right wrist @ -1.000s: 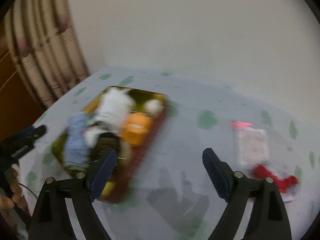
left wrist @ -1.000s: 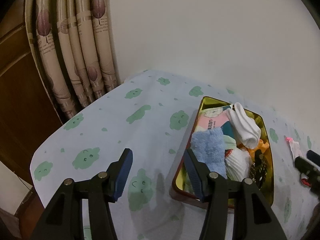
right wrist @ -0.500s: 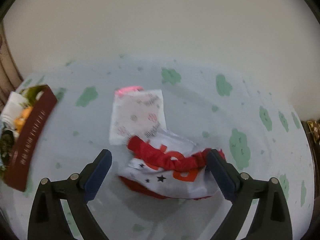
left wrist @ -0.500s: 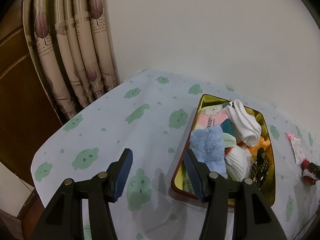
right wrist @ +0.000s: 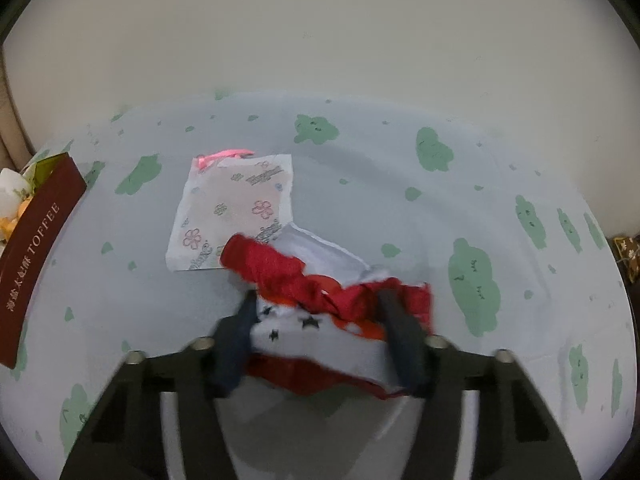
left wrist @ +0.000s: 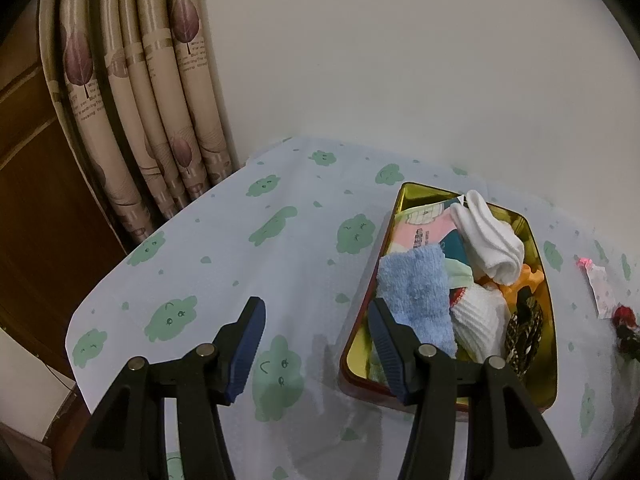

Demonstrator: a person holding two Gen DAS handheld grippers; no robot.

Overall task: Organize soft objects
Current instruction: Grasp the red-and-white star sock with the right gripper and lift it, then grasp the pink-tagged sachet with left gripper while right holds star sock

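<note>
A gold tin with dark red sides holds a blue towel, a white sock and other soft items. My left gripper is open and empty, hovering in front of the tin's near left corner. My right gripper is open, its fingers on either side of a red and white garment with stars lying on the tablecloth. A white floral packet with a pink tab lies just behind the garment. The garment also shows in the left wrist view.
The table carries a pale blue cloth with green cloud prints. A curtain and brown wood panel stand at the left. The tin's red side reading TOFFEE is at the left of the right wrist view. A white wall is behind.
My right gripper swung from the tin to the right and came down around the red and white garment. My left gripper has barely moved.
</note>
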